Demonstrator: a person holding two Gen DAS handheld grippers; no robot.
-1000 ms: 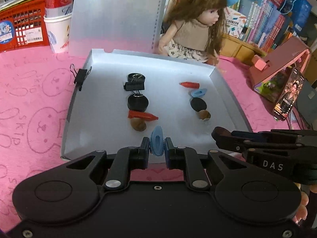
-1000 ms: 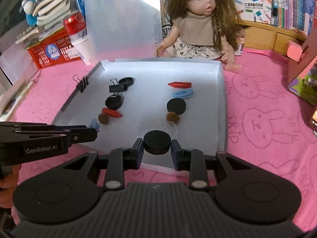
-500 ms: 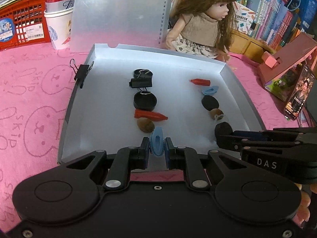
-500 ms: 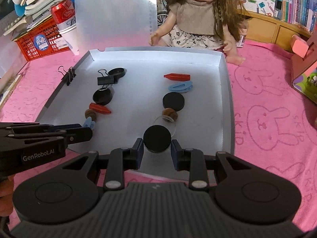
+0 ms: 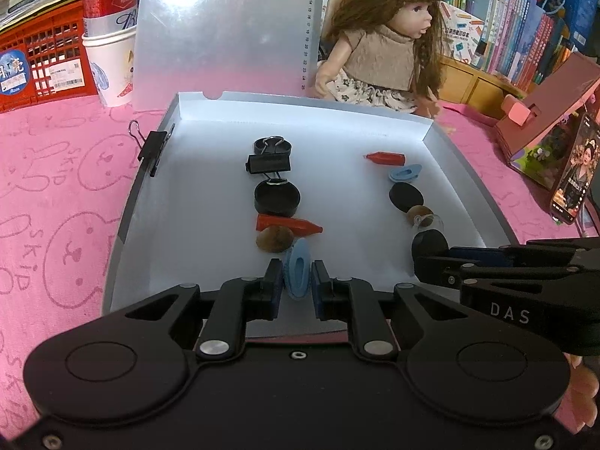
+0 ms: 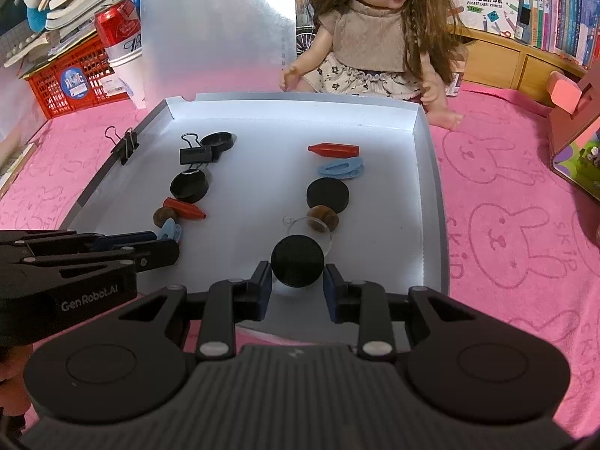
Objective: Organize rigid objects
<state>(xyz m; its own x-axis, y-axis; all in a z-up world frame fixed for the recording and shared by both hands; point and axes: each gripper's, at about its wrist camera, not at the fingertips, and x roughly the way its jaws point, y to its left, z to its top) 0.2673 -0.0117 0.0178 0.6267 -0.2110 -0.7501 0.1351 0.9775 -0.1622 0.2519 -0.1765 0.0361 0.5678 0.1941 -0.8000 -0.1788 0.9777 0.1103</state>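
A white tray (image 5: 210,225) holds two rows of small pieces. The left row has a black cap, a binder clip (image 5: 268,164), a black disc (image 5: 276,198), a red cone (image 5: 288,225) and a brown nut (image 5: 273,239). My left gripper (image 5: 297,285) is shut on a blue clip piece (image 5: 297,272), low over the tray just behind that nut. The right row has a red cone (image 6: 333,149), a blue piece (image 6: 340,168), a black disc (image 6: 327,195), a brown nut (image 6: 323,217) and a clear suction cup (image 6: 300,225). My right gripper (image 6: 297,281) is opening, its pads just off a second black disc (image 6: 297,265) resting on the tray.
A doll (image 6: 375,37) sits behind the tray beside an upright translucent sheet (image 5: 225,26). A binder clip (image 5: 150,150) grips the tray's left wall. A red basket, a paper cup and a can stand at back left. A pink house model and a phone (image 5: 573,183) are on the right.
Both grippers have sunk closer to the tray floor. The right jaws have parted slightly from the black disc. The left gripper still clamps the blue piece, now beside the brown nut.
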